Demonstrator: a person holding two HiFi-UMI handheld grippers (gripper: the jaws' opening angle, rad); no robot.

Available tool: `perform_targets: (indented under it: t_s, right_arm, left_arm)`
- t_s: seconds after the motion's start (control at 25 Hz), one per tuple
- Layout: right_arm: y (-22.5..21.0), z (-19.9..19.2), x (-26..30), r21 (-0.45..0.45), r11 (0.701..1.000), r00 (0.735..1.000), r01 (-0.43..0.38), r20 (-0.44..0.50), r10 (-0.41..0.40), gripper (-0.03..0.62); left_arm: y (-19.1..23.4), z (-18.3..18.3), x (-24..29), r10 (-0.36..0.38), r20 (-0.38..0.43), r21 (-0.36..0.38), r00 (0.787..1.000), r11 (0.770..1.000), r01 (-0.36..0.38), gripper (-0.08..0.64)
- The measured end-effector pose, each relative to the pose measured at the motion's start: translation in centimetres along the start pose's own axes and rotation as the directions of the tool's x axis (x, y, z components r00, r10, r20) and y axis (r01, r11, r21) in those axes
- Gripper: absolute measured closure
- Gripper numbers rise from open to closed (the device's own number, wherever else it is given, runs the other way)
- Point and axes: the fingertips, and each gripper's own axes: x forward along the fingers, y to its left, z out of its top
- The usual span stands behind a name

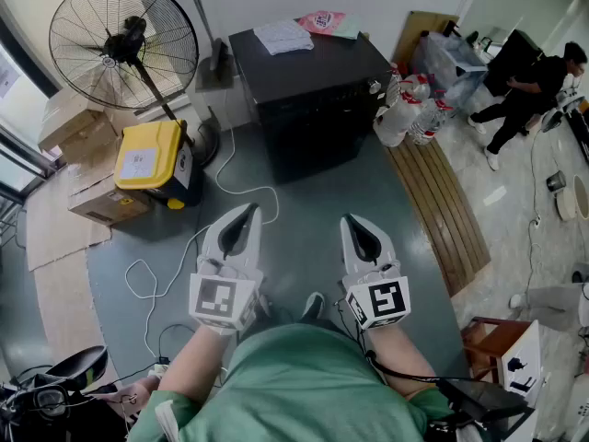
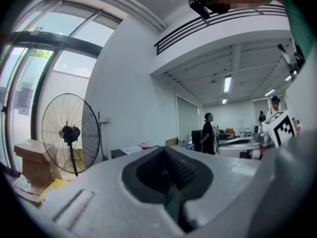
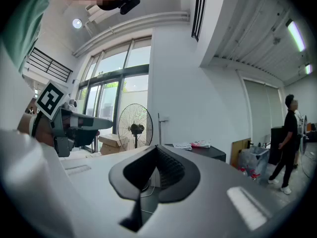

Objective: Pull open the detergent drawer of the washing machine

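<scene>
Two tools were held level, side by side: the left gripper and the right gripper, each with its jaws pressed together on nothing. Both pointed toward a black washing machine, which stood well apart from them. Papers lay on the machine's top. Its detergent drawer could not be made out. A standing fan stood left of the machine.

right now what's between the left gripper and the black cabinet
A white cable loops across bare grey floor between the left gripper and the black cabinet, seen in the head view.
</scene>
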Motion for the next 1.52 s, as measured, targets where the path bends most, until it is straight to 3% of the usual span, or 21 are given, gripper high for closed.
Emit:
perform_targets:
  t_s: [0.24, 0.4, 0.48, 0.52, 0.6, 1.08, 1.52]
  right_arm:
    - [3.3, 1.1, 0.4, -0.006, 0.999, 0.999, 0.034, -0.007, -0.034, 0.591]
    - [5.0, 1.4, 1.0, 0.043, 0.997, 0.998, 0.064, 0.001, -0.064, 0.591]
    - [6.3, 1.5, 1.7, 0.059, 0.997, 0.998, 0.057, -0.005, -0.057, 0.448]
    - [7.0, 1.6, 2.0, 0.060, 0.997, 0.998, 0.057, -0.006, -0.056, 0.409]
    - [8.3, 2.0, 2.5, 0.056, 0.996, 0.998, 0.062, -0.008, -0.062, 0.402]
    - [14.0, 1.5, 6.9, 0.048, 0.995, 0.996, 0.090, -0.029, -0.089, 0.402]
    - [10.3, -0.4, 12.9, 0.108, 0.992, 0.997, 0.071, -0.049, -0.066, 0.402]
  left_arm:
    - [3.2, -0.3, -3.2, 0.002, -0.011, -0.017, 1.000, 1.000, -0.002, 0.560]
    - [5.6, -0.7, -5.4, -0.017, -0.004, -0.031, 1.000, 0.999, 0.016, 0.533]
    - [7.0, -1.1, -6.4, -0.028, -0.010, -0.026, 1.000, 0.999, 0.027, 0.429]
    - [7.7, -1.2, -6.8, -0.029, -0.016, -0.023, 0.999, 0.999, 0.029, 0.362]
    - [9.1, -1.5, -7.7, -0.030, -0.023, -0.023, 0.999, 0.999, 0.029, 0.320]
    - [17.0, -4.6, -11.3, -0.062, -0.045, -0.060, 0.997, 0.996, 0.059, 0.333]
    - [20.4, -6.0, -6.3, -0.051, -0.078, -0.061, 0.996, 0.997, 0.046, 0.347]
